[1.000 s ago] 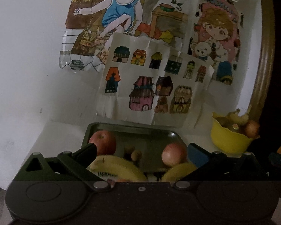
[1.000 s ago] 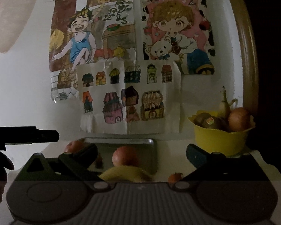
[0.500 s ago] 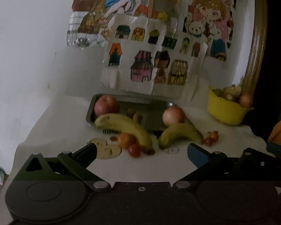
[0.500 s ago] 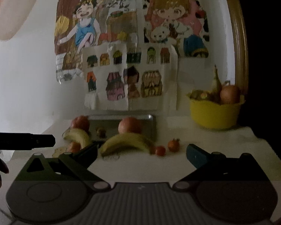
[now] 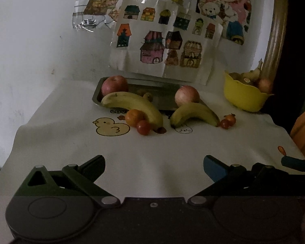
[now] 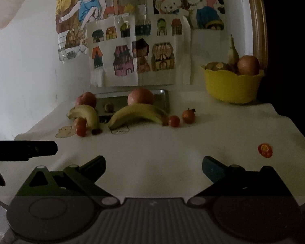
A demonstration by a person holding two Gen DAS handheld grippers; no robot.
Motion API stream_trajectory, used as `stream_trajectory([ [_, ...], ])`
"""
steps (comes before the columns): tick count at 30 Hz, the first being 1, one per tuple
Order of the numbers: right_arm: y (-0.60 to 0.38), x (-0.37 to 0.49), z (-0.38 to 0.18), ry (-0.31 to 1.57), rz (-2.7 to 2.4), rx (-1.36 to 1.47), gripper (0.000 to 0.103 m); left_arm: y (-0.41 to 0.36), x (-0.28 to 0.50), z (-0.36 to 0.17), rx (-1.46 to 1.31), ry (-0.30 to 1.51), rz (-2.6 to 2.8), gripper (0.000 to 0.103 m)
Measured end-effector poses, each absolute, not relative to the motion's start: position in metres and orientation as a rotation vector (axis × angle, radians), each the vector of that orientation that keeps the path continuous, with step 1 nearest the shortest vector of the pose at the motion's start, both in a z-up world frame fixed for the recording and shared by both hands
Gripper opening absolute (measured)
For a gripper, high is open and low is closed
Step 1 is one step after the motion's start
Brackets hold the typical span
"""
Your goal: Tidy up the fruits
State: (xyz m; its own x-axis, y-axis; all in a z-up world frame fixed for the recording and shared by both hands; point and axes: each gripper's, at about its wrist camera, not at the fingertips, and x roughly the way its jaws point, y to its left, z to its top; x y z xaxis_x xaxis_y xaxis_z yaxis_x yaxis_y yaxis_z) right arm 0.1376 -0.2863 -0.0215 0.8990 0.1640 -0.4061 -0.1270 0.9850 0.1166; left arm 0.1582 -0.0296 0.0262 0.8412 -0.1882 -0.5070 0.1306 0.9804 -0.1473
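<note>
A dark metal tray [image 5: 164, 104] at the back holds two red apples [image 5: 114, 85] [image 5: 186, 95]; it also shows in the right wrist view [image 6: 162, 99]. Two bananas [image 5: 132, 103] [image 5: 194, 113] lie in front of it, the left one resting on its rim. A small orange fruit [image 5: 134, 117] and small red fruits [image 5: 143, 127] [image 5: 227, 121] lie beside them. My left gripper [image 5: 153, 167] is open and empty, well short of the fruit. My right gripper [image 6: 153, 167] is open and empty too.
A yellow bowl [image 5: 244, 96] with fruit stands at the back right, also in the right wrist view [image 6: 231, 85]. A white cloth [image 5: 152, 148] with cartoon prints covers the table. Drawings hang on the wall behind. The left gripper's finger [image 6: 24, 150] shows at the left of the right wrist view.
Both grippers have pulled back from the tray and now look down more on the table. The fruit has not moved. Both stay open.
</note>
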Motion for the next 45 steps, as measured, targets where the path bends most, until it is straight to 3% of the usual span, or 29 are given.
stream_trajectory([
  [24, -0.29, 0.169, -0.035, 0.498, 0.149, 0.119, 0.103, -0.035, 0.188, 0.02, -0.093, 0.597, -0.155, 0.102],
  [45, -0.289, 0.227, -0.02, 0.527, 0.126, -0.021, 0.103, -0.033, 0.245, 0.02, -0.075, 0.642, -0.104, 0.102],
])
